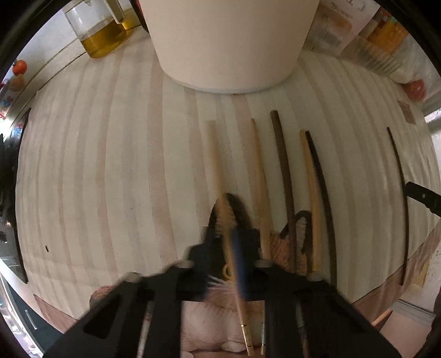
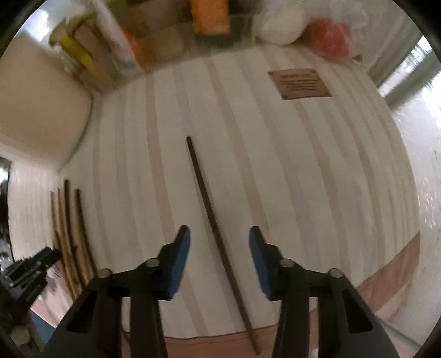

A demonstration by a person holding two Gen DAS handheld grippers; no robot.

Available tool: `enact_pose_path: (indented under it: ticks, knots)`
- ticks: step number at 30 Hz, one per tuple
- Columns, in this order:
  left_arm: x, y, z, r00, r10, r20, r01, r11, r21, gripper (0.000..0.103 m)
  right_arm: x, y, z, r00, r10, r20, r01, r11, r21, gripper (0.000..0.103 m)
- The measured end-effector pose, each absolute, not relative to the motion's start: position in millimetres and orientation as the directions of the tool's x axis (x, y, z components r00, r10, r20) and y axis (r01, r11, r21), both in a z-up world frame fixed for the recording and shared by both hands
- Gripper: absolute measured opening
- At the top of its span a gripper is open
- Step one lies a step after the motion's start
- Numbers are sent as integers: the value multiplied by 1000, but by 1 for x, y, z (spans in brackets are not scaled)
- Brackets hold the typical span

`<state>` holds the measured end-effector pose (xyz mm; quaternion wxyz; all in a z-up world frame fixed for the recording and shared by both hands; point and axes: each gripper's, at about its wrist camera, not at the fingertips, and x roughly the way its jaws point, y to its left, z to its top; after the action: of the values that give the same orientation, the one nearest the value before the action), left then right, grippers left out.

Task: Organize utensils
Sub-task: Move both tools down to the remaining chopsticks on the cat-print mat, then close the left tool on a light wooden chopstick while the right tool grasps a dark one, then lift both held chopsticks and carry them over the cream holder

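The left gripper (image 1: 230, 220) is clenched on a pale chopstick (image 1: 234, 264), which runs back between its fingers toward the camera and ends in a brass tip over the near edge of the board (image 1: 110, 165). Just beside that gripper 5 more chopsticks (image 1: 260, 192) lie side by side, pointing from the near edge toward the far one: 3 pale, 2 dark. Their near ends rest on a pink cloth (image 1: 281, 247). A white pot (image 1: 228, 41) stands at the far edge, with an oil jar (image 1: 99, 33) toward the far left corner. Well apart from the row, toward the right edge, a single dark chopstick (image 2: 217, 234) lies alone, its near end overhanging the near edge. The right gripper (image 2: 219, 247) hangs above it with fingers released and spread wide, 1 blue pad (image 2: 180, 256) on either side of the stick, not touching it. A brown label (image 2: 299, 84) sits near the far right corner, with blurred packets (image 2: 210, 16) behind the far edge.
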<state>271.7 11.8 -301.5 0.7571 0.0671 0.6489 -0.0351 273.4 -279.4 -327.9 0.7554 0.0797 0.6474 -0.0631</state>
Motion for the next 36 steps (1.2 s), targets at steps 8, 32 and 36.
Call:
enact_pose_path:
  ticks: [8, 32, 36]
  knots:
    - [282, 46, -305, 143, 14, -990, 12, 1000, 15, 4, 279, -265, -345, 116, 141, -983, 235, 958, 165, 6]
    - [286, 65, -317, 78, -2, -997, 63, 998, 3, 5, 326, -175, -354, 2, -14, -1000, 38, 999, -14, 7]
    - [281, 48, -320, 98, -9, -995, 71, 997, -2, 5, 328, -148, -351, 65, -37, -997, 6, 999, -36, 6]
